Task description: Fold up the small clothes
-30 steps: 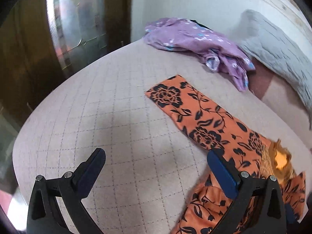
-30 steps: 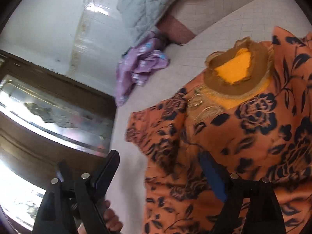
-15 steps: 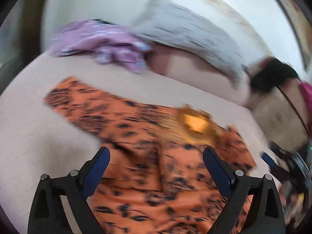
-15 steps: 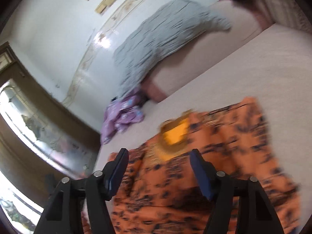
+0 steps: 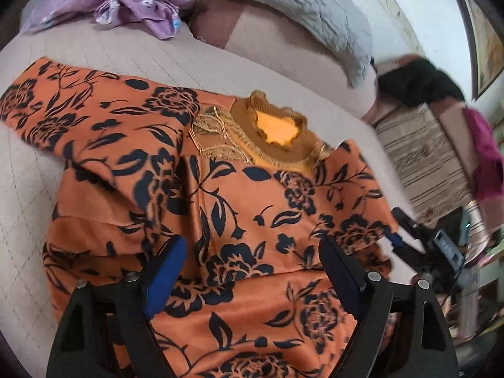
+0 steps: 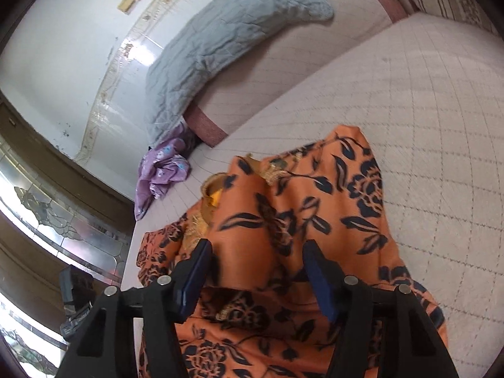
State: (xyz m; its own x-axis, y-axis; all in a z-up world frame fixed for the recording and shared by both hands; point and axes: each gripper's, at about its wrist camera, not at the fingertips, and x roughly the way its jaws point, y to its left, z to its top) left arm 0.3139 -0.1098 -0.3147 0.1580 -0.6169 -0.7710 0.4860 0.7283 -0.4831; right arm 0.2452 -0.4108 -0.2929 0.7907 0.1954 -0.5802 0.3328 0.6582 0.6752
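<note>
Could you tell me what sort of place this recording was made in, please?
Most likely a bedroom at home. An orange floral top lies spread on a quilted mattress, a grey pillow leans against the wall, and a crumpled purple garment sits near it.
</note>
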